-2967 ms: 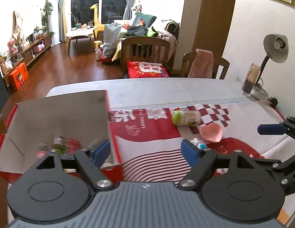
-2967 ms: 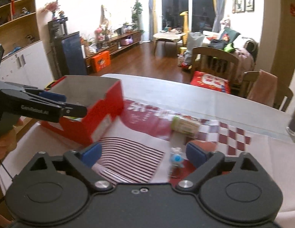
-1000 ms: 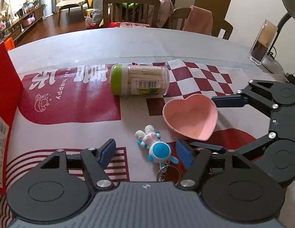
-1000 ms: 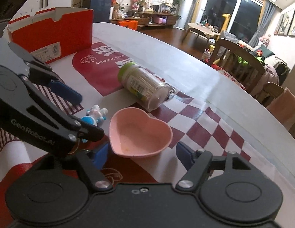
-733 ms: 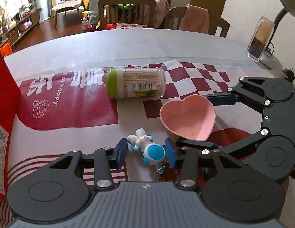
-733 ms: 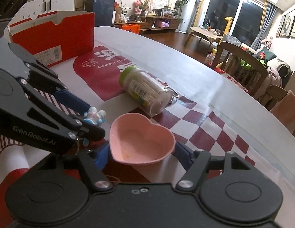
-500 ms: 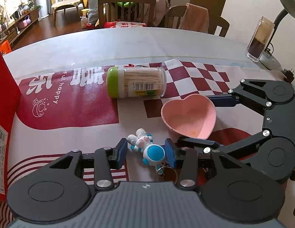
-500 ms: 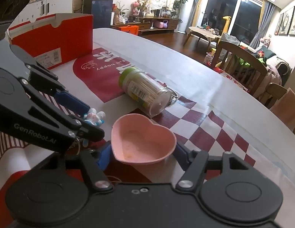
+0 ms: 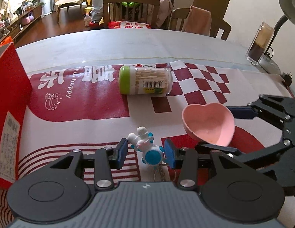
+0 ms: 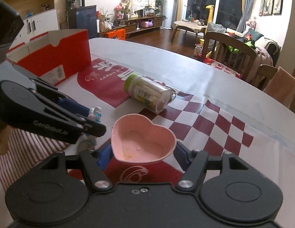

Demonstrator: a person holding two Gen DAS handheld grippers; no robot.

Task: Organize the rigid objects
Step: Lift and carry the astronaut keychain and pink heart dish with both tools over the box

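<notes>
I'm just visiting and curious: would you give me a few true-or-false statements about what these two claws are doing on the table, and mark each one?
1. The right claw grips the pink heart bowl. True.
2. The toothpick jar stands upright. False: it lies on its side on the mat.
3. The left claw is closed around the little astronaut keychain. True.
4. The pink bowl sits inside the red box. False: it is in the right claw, apart from the box.
5. The jar has a blue lid. False: the lid is green.
</notes>
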